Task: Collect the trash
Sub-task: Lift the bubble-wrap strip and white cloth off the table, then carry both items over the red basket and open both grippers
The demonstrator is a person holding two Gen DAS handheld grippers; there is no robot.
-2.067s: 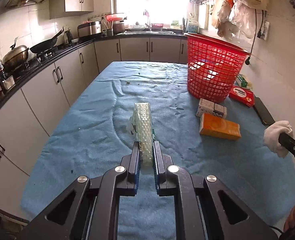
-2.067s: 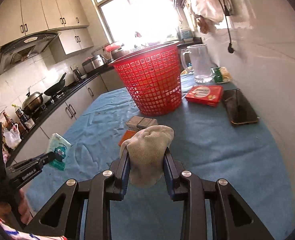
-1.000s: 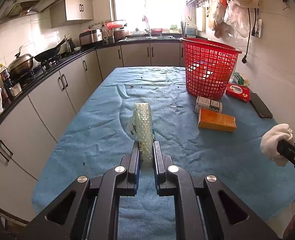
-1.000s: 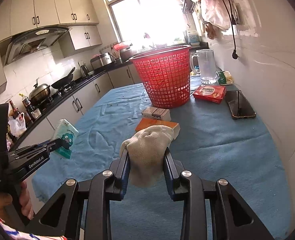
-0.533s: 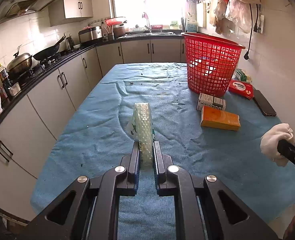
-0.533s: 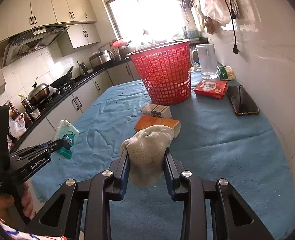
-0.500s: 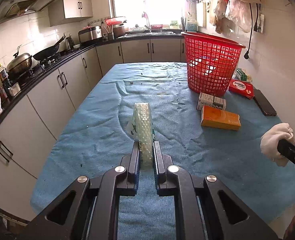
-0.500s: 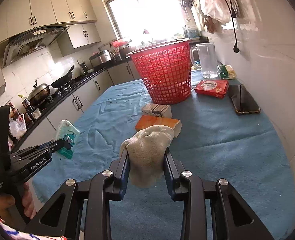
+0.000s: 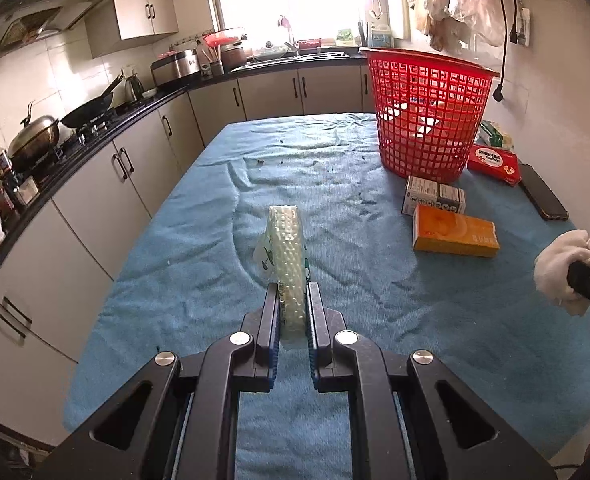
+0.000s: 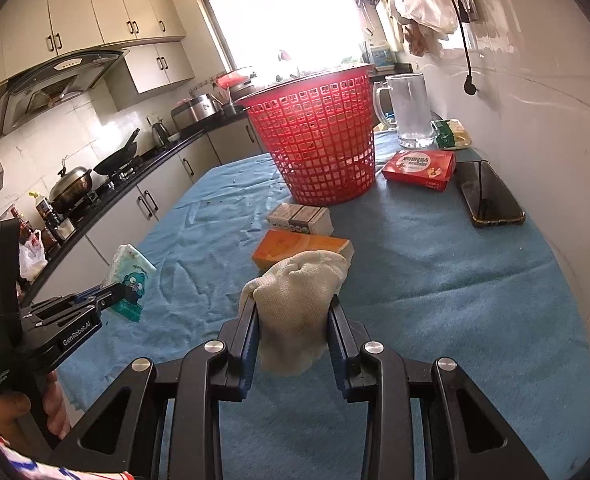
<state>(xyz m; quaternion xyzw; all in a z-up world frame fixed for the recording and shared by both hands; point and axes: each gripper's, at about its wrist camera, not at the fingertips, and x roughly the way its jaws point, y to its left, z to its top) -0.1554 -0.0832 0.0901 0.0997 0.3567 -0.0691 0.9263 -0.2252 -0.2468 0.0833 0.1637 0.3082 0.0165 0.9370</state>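
My left gripper [image 9: 292, 292] is shut on a pale green tissue pack [image 9: 287, 248] with a cartoon print, held above the blue-covered table; the pack also shows in the right wrist view [image 10: 131, 280]. My right gripper [image 10: 293, 308] is shut on a crumpled white cloth [image 10: 295, 296], which shows at the right edge of the left wrist view [image 9: 561, 266]. A red mesh basket [image 9: 427, 112] stands at the table's far right, ahead of both grippers [image 10: 319, 140]. An orange box [image 9: 455, 234] and a small white box [image 9: 433, 200] lie in front of the basket.
A red flat box [image 10: 419, 165], a black phone [image 10: 491, 200], a glass mug [image 10: 409, 110] and a green packet [image 10: 451, 134] sit by the right wall. Counter with wok and pot [image 9: 35, 136] runs along the left. The blue cloth [image 9: 199, 248] has wrinkles and dark crumbs.
Both grippers drew back from the basket and then moved forward again toward it, holding their objects. The grips have not changed.
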